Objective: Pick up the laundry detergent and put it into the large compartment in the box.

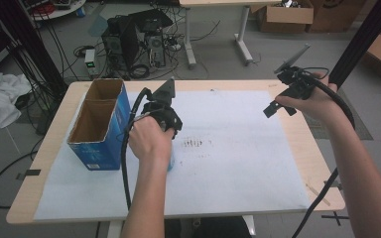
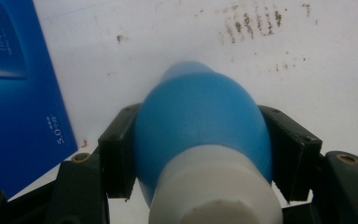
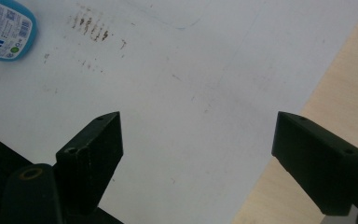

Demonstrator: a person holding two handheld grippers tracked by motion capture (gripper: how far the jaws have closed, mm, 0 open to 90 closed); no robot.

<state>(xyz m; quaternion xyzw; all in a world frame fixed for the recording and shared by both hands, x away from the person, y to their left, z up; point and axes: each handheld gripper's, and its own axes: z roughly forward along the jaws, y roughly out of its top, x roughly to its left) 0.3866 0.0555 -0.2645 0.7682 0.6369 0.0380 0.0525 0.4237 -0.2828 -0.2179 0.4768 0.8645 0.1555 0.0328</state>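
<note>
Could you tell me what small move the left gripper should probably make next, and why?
Probably lift the blue bottle slightly off the white sheet. The left gripper has a jaw on each side of its body, white cap toward the camera, and the open blue box stands beside it. The right gripper is open, holding nothing.

Count: one blue bottle (image 2: 200,121), one blue cardboard box (image 1: 99,126) with two compartments, one white sheet (image 1: 238,148), two grippers.
</note>
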